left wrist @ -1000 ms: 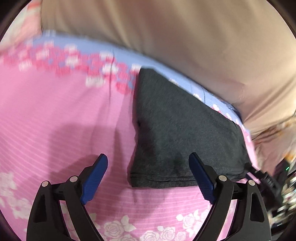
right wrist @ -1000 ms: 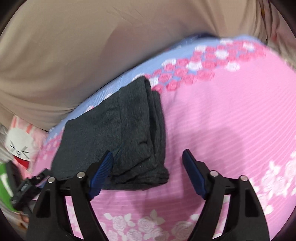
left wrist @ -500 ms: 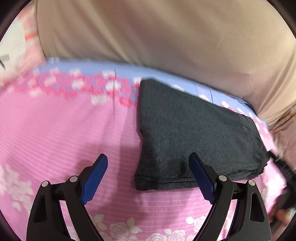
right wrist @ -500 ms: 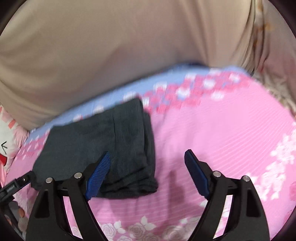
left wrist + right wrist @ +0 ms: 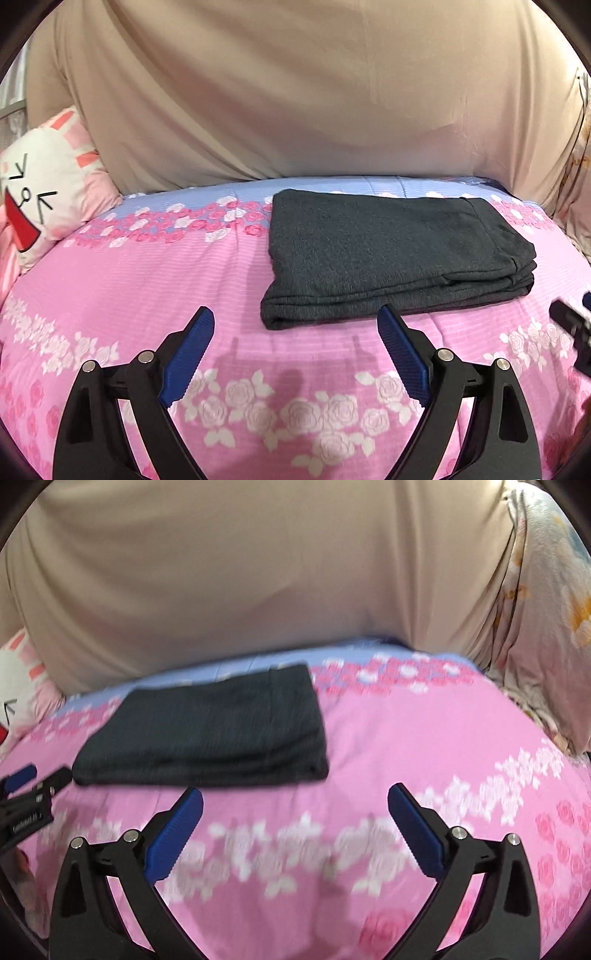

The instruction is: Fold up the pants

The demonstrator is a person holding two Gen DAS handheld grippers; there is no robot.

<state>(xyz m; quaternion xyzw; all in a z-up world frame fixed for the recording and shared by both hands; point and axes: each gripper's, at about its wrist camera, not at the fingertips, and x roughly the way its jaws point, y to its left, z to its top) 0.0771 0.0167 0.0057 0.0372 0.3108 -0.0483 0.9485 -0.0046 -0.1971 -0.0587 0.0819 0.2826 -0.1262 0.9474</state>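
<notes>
Both grippers backed off folded pants (image 5: 399, 254); right gripper (image 5: 295, 821) opened wider.

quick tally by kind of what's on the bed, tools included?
Folded dark grey pants: 1
Cartoon rabbit pillow: 1
Pink floral bedspread: 1
Tools: 2, left tool and right tool, both open with nothing between the fingers
Total: 5

Each gripper has two black plastic arms, pierced by triangular cut-outs and pinned with round silver screws; left gripper (image 5: 295, 321), right gripper (image 5: 295, 797). Ribbed blue pads (image 5: 186, 362) line the inner faces of the fingers. Small white lettering marks the left gripper's black side, too small to read
</notes>
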